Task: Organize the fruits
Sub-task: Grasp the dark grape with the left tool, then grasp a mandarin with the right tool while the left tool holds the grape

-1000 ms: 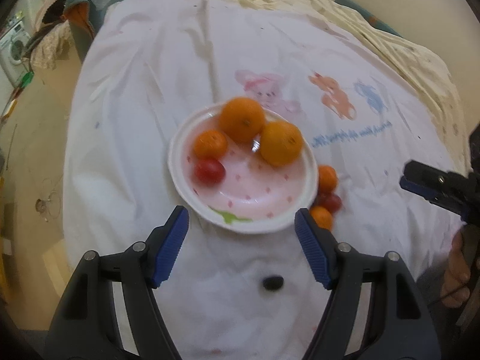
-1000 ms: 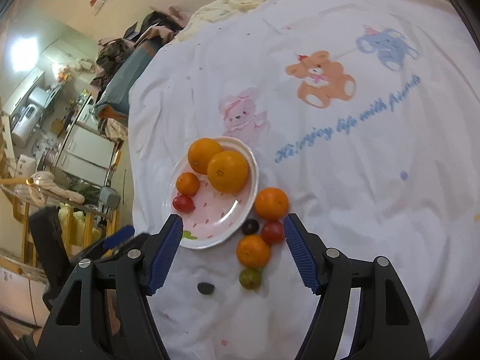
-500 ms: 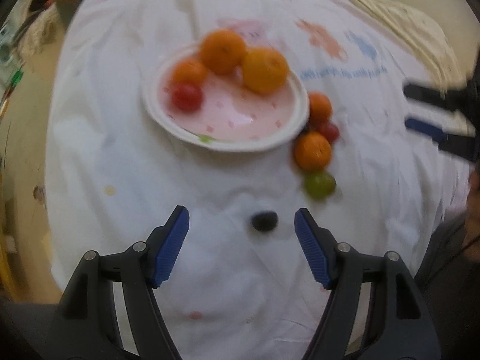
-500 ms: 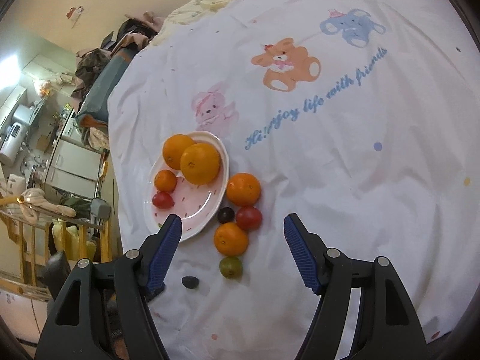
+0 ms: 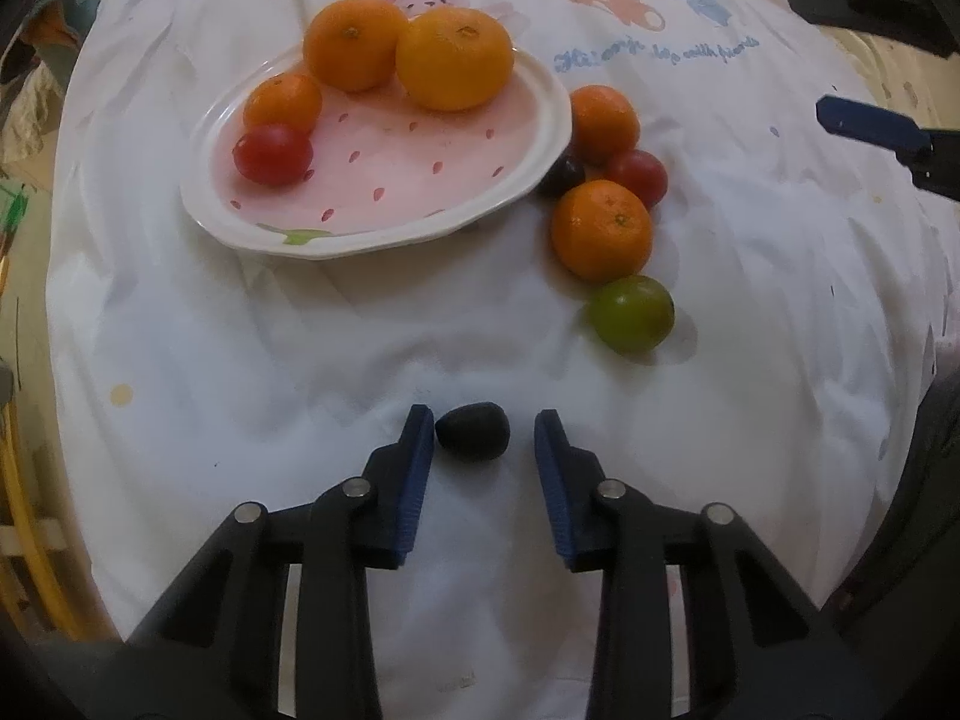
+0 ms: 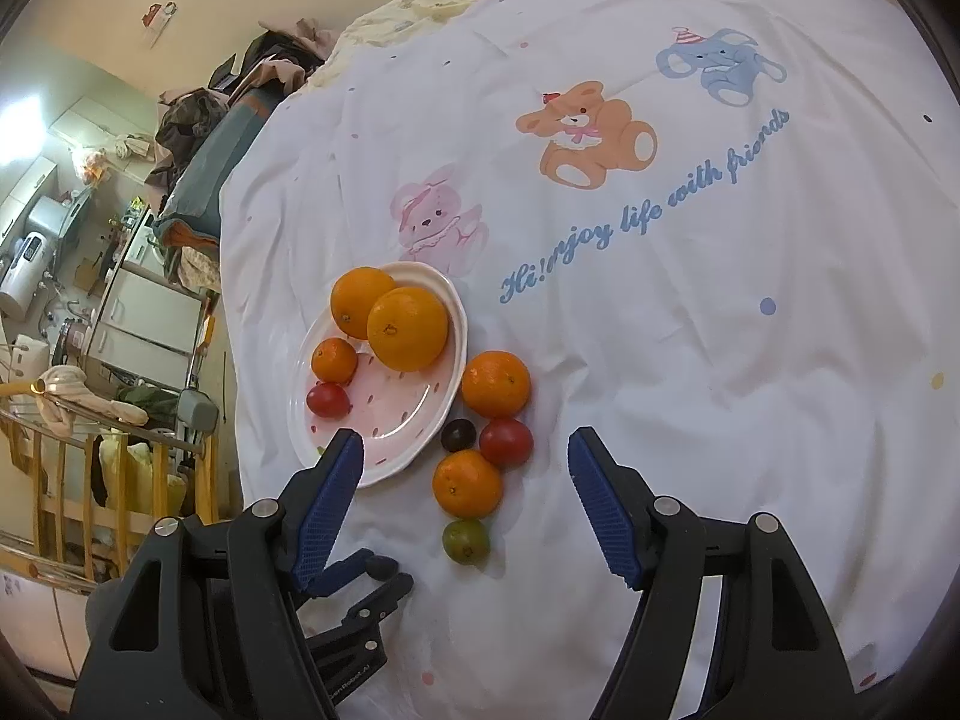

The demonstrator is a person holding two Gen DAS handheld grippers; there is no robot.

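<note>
A small dark fruit (image 5: 473,438) lies on the white sheet between the jaws of my left gripper (image 5: 484,423). The jaws are closing: the left pad touches the fruit and the right pad stands a little clear of it. The pink-and-white plate (image 5: 384,234) holds two large oranges (image 5: 453,57), a small orange (image 5: 282,102) and a red tomato (image 5: 273,153). Right of the plate sit an orange (image 5: 603,123), a red tomato (image 5: 639,177), a dark grape (image 5: 561,174), another orange (image 5: 600,228) and a green fruit (image 5: 630,312). My right gripper (image 6: 465,443) hovers open above that cluster.
The white sheet (image 6: 690,330) with printed animals and blue lettering covers the bed. Its left edge drops to the floor, where a wooden railing (image 6: 72,480) and cluttered furniture (image 6: 138,300) stand. A yellow quilt (image 6: 432,0) lies at the far end.
My left gripper has come down and forward onto the small dark fruit, and its jaws have narrowed around it. The right gripper has stayed open over the loose fruits.
</note>
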